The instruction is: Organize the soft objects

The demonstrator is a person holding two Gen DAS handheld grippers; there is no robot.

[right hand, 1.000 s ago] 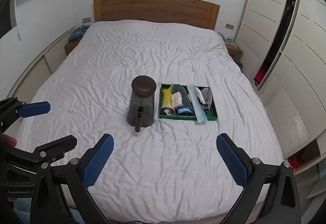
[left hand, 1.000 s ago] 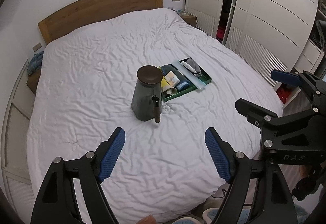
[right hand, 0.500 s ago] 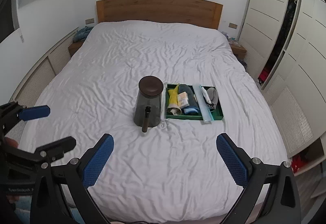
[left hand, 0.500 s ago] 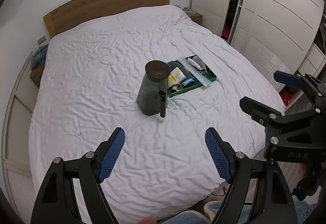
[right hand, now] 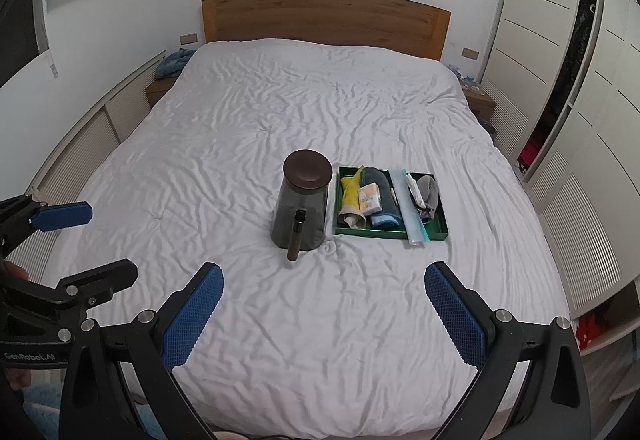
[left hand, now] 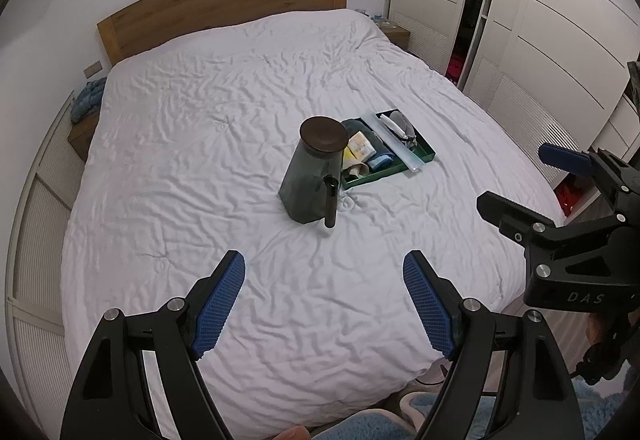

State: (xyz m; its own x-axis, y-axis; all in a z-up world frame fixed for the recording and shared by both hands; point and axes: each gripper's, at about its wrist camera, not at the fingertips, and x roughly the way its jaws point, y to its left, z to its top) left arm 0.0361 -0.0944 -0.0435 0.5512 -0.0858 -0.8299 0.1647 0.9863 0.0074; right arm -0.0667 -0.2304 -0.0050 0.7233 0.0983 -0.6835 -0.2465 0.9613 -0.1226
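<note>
Since a second ago the left-wrist view has swung slightly, so the dark jug (left hand: 314,171) and green tray (left hand: 424,153) of soft items (right hand: 370,197) sit further right; nothing on the bed (left hand: 224,143) moved. Left gripper (left hand: 324,300) and right gripper (right hand: 324,314) hover at the near edge, jaws spread, empty, nothing between them and the tray.

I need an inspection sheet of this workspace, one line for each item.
Surface: bed with a wrinkled white cover.
Job's things: green tray beside a dark lidded jar; in the tray a yellow cloth, blue cloths, a grey cloth.
Clutter: clear strip across the tray.
Grippers: left gripper and right gripper both open, holding nothing, short of the jar.
Cables: nothing seen.
Surroundings: wooden headboard, white wardrobe, blue rug.
</note>
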